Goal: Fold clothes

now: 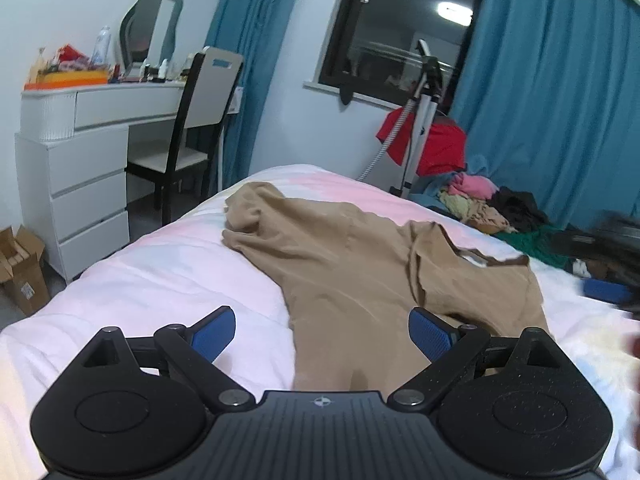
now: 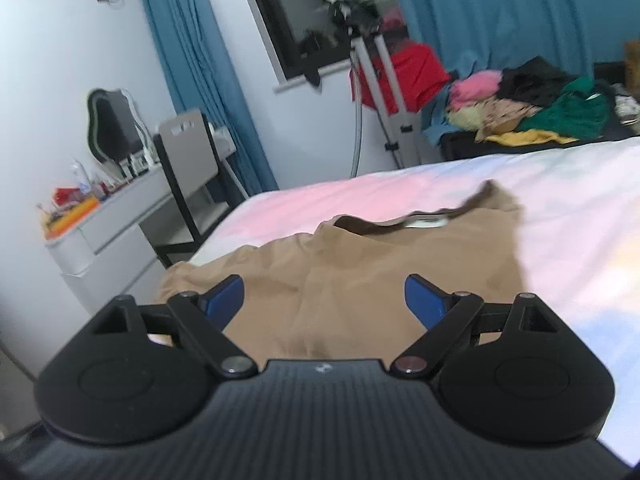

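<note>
Our left gripper [image 1: 322,334] and right gripper [image 2: 324,300] both hover with fingers wide, holding nothing, over the tan shirt [image 1: 360,264] spread on the bed [image 1: 160,272]. Only our left view shows the shirt's bunched far sleeve; our right view shows its collar [image 2: 420,220] closer. Beyond stand a tripod [image 1: 420,120], chair [image 1: 200,112] and clothes pile [image 2: 540,104].

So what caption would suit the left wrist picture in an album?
Open left tongs hover over a tan shirt spread rumpled on a pink-and-white bed.
</note>
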`<state>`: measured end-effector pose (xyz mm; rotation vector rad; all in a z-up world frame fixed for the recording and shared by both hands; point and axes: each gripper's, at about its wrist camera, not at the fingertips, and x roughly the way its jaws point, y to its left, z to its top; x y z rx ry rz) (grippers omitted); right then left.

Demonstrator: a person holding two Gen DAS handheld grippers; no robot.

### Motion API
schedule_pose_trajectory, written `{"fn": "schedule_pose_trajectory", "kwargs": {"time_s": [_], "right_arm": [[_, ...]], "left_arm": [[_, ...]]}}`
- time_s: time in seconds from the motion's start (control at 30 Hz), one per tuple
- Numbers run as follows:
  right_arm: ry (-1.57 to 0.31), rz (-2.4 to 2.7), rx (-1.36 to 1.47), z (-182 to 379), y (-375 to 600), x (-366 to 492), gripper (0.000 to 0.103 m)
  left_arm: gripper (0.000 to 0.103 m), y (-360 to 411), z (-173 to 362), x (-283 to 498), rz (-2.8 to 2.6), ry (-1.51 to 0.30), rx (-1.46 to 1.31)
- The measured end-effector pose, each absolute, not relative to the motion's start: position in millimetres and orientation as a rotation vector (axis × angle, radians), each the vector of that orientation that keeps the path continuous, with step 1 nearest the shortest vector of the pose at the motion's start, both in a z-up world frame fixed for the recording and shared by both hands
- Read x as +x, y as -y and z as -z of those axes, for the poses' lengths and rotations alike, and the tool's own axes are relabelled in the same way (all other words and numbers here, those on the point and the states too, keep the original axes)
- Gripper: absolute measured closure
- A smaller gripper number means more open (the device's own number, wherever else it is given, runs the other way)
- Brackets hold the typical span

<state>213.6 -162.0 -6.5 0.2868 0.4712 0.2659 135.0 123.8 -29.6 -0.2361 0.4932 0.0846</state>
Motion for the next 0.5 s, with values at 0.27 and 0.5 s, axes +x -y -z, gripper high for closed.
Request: {"fn": "schedule_pose_trajectory", "kwargs": {"time_s": [0.27,0.5], "right_arm": [[-0.484,-0.236,0.383,11.7,227.2,65.1,0.014],[-0.468,-0.203,0.385,11.4,241.5,42.3,0.014]], "left_arm": [[0.008,-73.0,28.0,102.0,0.007,-0.526,-0.111],[0.010,-28.7,44.6,72.9,0.096,-0.587,0.004]]}}
